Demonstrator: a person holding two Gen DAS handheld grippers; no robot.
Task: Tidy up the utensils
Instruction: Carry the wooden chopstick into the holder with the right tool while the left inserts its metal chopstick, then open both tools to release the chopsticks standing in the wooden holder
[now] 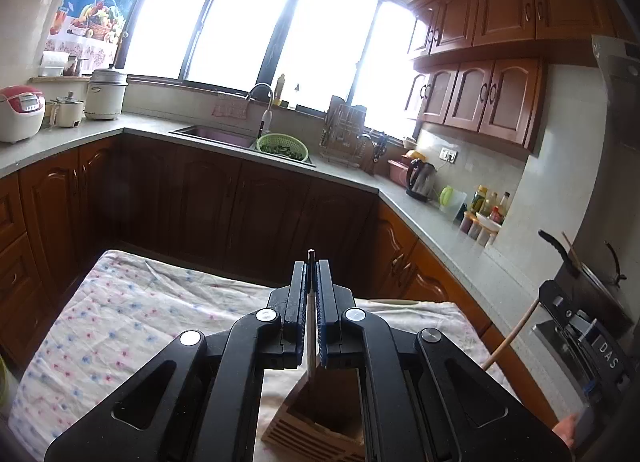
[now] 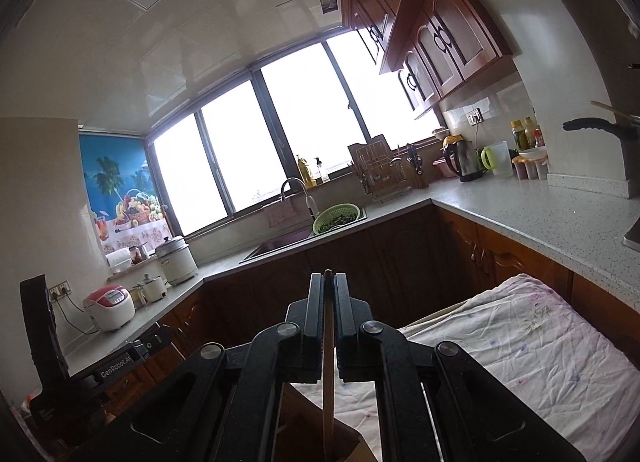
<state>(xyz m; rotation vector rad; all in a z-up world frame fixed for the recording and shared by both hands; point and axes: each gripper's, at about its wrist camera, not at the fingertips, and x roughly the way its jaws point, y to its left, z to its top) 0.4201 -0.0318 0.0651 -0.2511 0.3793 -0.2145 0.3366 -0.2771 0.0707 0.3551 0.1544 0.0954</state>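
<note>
- The left gripper (image 1: 311,262) is clenched on a thin metal utensil (image 1: 311,338), whose lower end hangs over the open top of a wooden holder (image 1: 316,418).
- The right gripper (image 2: 328,276) is clenched on a slim wooden stick (image 2: 328,382), likely a chopstick, whose lower end reaches into the same wooden holder (image 2: 304,426).
- The holder stands on a table covered with a flowered cloth (image 1: 132,302).
- In the left view, the right gripper (image 1: 538,304) shows at the right edge with its wooden stick (image 1: 510,338) slanting down.
- Beyond the table run dark wood cabinets (image 1: 208,198) under a grey counter (image 1: 424,210).
- On the counter sit a sink (image 1: 212,132), a green colander (image 1: 283,147) and a kettle (image 1: 420,180).
- Bright windows (image 1: 256,26) fill the far wall.
</note>
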